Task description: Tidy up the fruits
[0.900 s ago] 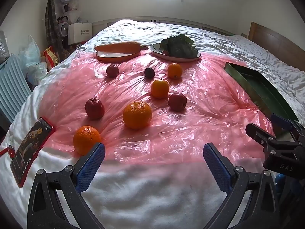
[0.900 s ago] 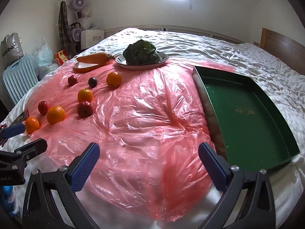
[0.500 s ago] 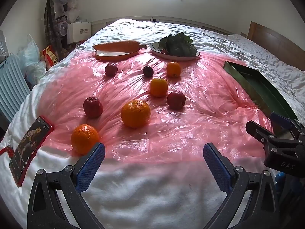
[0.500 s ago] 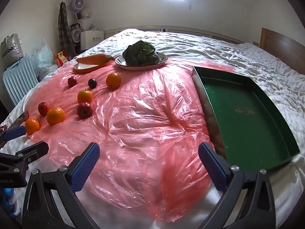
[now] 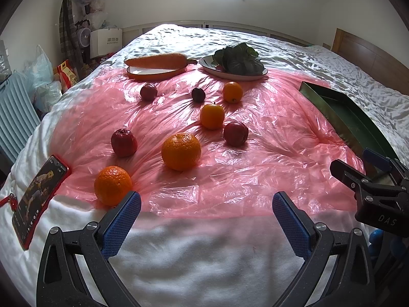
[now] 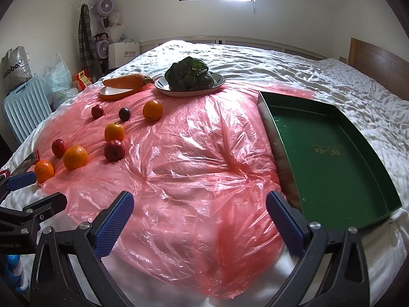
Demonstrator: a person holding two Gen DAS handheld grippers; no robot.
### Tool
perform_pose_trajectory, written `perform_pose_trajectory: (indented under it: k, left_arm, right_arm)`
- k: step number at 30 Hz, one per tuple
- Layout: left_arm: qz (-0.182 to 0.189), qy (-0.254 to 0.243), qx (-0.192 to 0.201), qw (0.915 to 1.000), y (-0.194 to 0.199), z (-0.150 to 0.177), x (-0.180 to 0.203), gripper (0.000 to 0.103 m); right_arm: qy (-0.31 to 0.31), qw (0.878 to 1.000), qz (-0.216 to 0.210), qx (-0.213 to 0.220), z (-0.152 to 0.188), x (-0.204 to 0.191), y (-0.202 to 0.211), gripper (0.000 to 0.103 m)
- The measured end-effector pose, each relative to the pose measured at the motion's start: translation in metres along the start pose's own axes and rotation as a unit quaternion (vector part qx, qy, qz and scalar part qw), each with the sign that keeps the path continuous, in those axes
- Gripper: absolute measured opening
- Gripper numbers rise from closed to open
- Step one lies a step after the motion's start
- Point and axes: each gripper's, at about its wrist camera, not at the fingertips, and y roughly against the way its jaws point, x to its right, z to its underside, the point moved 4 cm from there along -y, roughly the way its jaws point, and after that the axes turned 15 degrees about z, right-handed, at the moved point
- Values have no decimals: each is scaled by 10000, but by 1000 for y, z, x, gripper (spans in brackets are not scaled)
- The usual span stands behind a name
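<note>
Several fruits lie on a pink plastic sheet [image 5: 230,179] on a bed. A large orange [image 5: 181,151] sits centre, another orange [image 5: 113,185] at the near left, a red apple [image 5: 124,142] and a second apple [image 5: 235,133] beside them. Smaller oranges [image 5: 212,116] [image 5: 232,91] and dark plums [image 5: 148,91] [image 5: 198,94] lie farther back. An empty green tray [image 6: 329,153] lies at the right. My left gripper [image 5: 204,220] is open and empty at the sheet's near edge. My right gripper [image 6: 199,220] is open and empty over the sheet, left of the tray.
An orange plate with a carrot [image 5: 157,61] and a white plate of leafy greens [image 5: 237,58] stand at the back. A phone in a red case [image 5: 38,197] lies at the near left. Bags, a box and fans stand beside the bed at left.
My left gripper has edged slightly forward, so the fruits sit a little lower and nearer. The right gripper has barely moved. Both stay open.
</note>
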Motion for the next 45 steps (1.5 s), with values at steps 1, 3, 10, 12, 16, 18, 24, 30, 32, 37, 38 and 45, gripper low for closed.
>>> perform_pose_trajectory:
  k: [1, 3, 10, 12, 16, 18, 24, 30, 32, 37, 38, 45]
  left_arm:
    - [3, 3, -3, 10000, 1, -2, -1, 101]
    - [-1, 2, -1, 10000, 1, -2, -1, 101]
    - [6, -9, -6, 10000, -1, -1, 1, 101]
    - [7, -4, -14, 10000, -1, 0, 1, 101]
    - [32, 6, -64, 10000, -3, 1, -1, 101]
    - [39, 4, -79, 10000, -2, 0, 0, 101]
    - [31, -44, -110, 9999, -2, -1, 2, 101]
    - [-3, -162, -172, 9997, -6, -1, 3, 101]
    - [-3, -171, -181, 9997, -9, 0, 2, 101]
    - [41, -228, -194, 9995, -16, -1, 4, 101]
    - [64, -237, -198, 9995, -17, -1, 5, 101]
    - [179, -230, -358, 9989, -24, -4, 8, 101]
  right_arm:
    - [-2, 10000, 2, 2, -1, -1, 1, 103]
    - [-7, 10000, -2, 3, -3, -1, 2, 103]
    - [-22, 10000, -22, 5, -3, 1, 2, 103]
    - [-24, 10000, -27, -1, -2, -2, 1, 103]
    - [-30, 10000, -17, 15, -1, -1, 2, 103]
    - [-35, 10000, -21, 16, -2, -1, 2, 103]
    - [-41, 10000, -38, 22, 1, 0, 0, 103]
    - [-102, 9999, -78, 36, -2, 1, -1, 103]
    - [-117, 9999, -79, 62, -3, 3, -1, 103]
    - [-168, 9997, -158, 1, -2, 7, -5, 103]
    - [-169, 9997, -160, -12, -1, 8, -5, 103]
    - [-197, 9995, -219, -134, -2, 8, -6, 103]
